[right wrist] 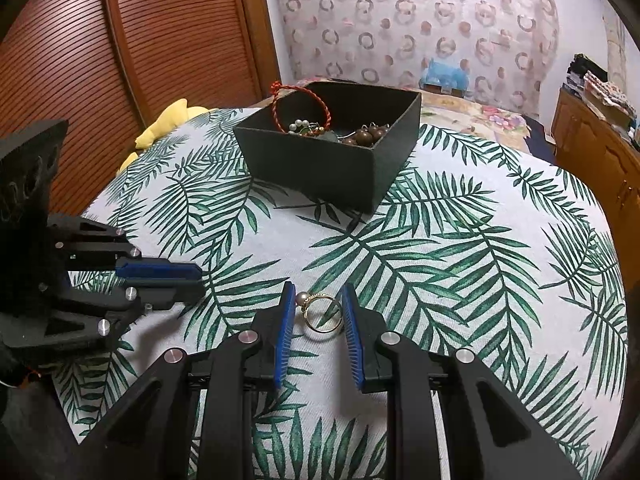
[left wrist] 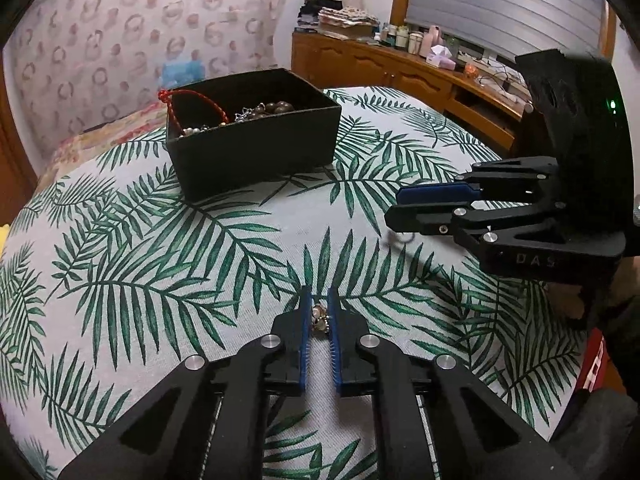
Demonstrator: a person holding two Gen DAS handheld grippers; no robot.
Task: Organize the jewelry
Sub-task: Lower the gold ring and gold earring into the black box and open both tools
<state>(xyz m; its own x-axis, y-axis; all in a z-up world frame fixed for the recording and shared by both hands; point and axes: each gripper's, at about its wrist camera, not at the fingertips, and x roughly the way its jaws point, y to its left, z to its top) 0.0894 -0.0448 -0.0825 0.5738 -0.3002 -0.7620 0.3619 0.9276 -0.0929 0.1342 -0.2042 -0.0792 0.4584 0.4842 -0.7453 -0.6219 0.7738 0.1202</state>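
- Blue-padded left gripper is clenched on a small pearl earring, pinned between its pads just off the leaf-print cloth.
- Right gripper sits w/ a gold pearl ring between its pads; the ring's pearl end is at the left pad and its band is at the right pad, so it looks grasped, tho the hold seems light.
- Step in hand, as I judge it: both pieces are picked up; carrying them to the box is not yet done.
- Black box stands well ahead of both claws, open on top, already holding a red cord bracelet, brown beads and small pearls.
- Next move calls for lifting each claw above the box's near wall, then letting go over the inside.
- In the way: the two claws sit near each other, so one should go first; the red cord hangs over the box rim.
- Around: wood cabinet far right, yellow plush far left.
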